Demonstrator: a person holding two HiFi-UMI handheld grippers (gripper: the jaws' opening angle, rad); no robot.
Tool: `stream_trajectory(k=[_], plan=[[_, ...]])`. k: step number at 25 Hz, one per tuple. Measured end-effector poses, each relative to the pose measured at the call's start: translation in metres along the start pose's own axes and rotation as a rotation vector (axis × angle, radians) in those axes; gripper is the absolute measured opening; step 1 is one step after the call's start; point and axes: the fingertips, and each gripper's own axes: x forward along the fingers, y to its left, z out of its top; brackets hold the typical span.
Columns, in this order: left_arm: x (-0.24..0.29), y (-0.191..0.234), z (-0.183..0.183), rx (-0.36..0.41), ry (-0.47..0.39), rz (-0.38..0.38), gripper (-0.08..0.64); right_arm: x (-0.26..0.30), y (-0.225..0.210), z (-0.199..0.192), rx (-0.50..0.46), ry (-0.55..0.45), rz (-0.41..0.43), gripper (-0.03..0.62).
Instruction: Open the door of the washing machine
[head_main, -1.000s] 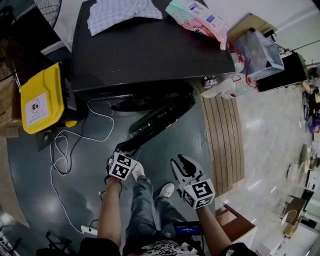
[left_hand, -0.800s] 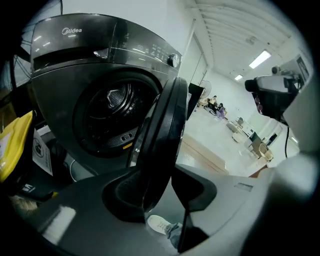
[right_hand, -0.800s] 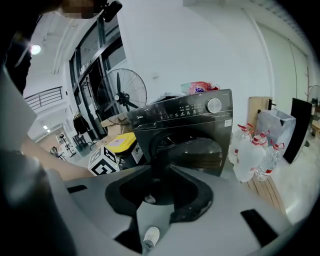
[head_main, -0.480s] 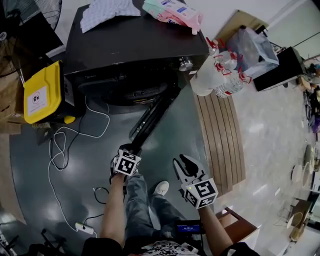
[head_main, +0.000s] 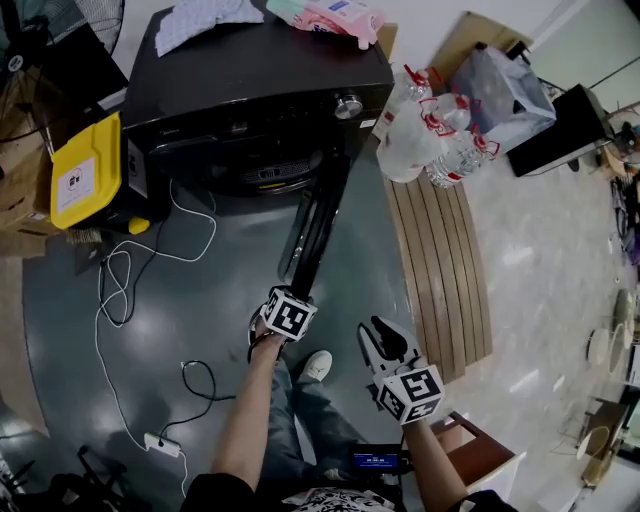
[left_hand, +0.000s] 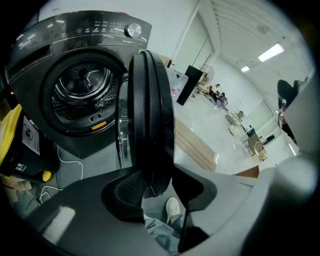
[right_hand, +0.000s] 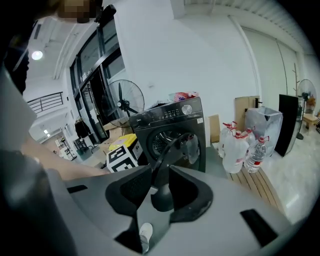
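washing machine: dark front-loading washing machine sitting upper centre of the head view; drum showing open at upper left of the left gripper view
door: door standing swung out from the machine front, edge-on, running down toward frame centre
left gripper: left gripper sitting at the door's free end, frame centre; jaws gripping the door rim, rim filling the gap between them
right gripper: right gripper hanging lower right of centre, apart from the door; jaws standing apart, holding nothing, door only showing far behind the gap
machine top: checked cloth and pink pack lying at the top edge
left of machine: yellow bin standing just beside it; white cable trailing over the grey floor
right of machine: water bottles standing at the top end of the wooden slats
person: white shoe showing below the left gripper
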Motion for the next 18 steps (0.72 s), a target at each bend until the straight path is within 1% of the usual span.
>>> stream_trajectory(k=[1, 2, 3, 7, 10, 12, 14, 15, 17, 18], plan=[[0.004, -0.01, 0.001, 0.003, 0.016, -0.02, 0.156, -0.002, 0.0, -0.002, 0.0, 0.001, -0.001, 0.11], [0.008, -0.019, 0.001, 0.001, 0.029, -0.036, 0.123, -0.003, 0.001, -0.004, 0.001, 0.003, -0.002, 0.11], [0.01, -0.027, 0.003, -0.003, 0.032, -0.045, 0.114, -0.003, 0.002, -0.006, 0.001, 0.006, -0.003, 0.11], [0.017, -0.044, 0.01, -0.024, -0.015, -0.043, 0.115, -0.009, 0.007, -0.005, -0.008, 0.0, -0.003, 0.11], [0.02, -0.053, 0.007, -0.024, -0.008, -0.064, 0.115, -0.014, 0.004, 0.0, -0.009, -0.024, -0.019, 0.11], [0.009, -0.058, -0.003, -0.065, -0.013, -0.087, 0.115, -0.02, 0.003, 0.006, -0.006, -0.045, -0.042, 0.11], [-0.016, -0.061, -0.01, -0.101, -0.055, -0.098, 0.119, -0.028, 0.006, 0.019, -0.001, -0.07, -0.055, 0.112], [-0.034, -0.063, -0.012, -0.105, -0.087, -0.1, 0.128, -0.033, 0.01, 0.028, 0.004, -0.084, -0.056, 0.112], [-0.078, -0.067, -0.008, -0.093, -0.173, -0.099, 0.133, -0.042, 0.019, 0.047, 0.013, -0.116, -0.06, 0.101], [-0.105, -0.069, -0.002, -0.087, -0.231, -0.09, 0.133, -0.047, 0.024, 0.058, 0.012, -0.133, -0.062, 0.083]])
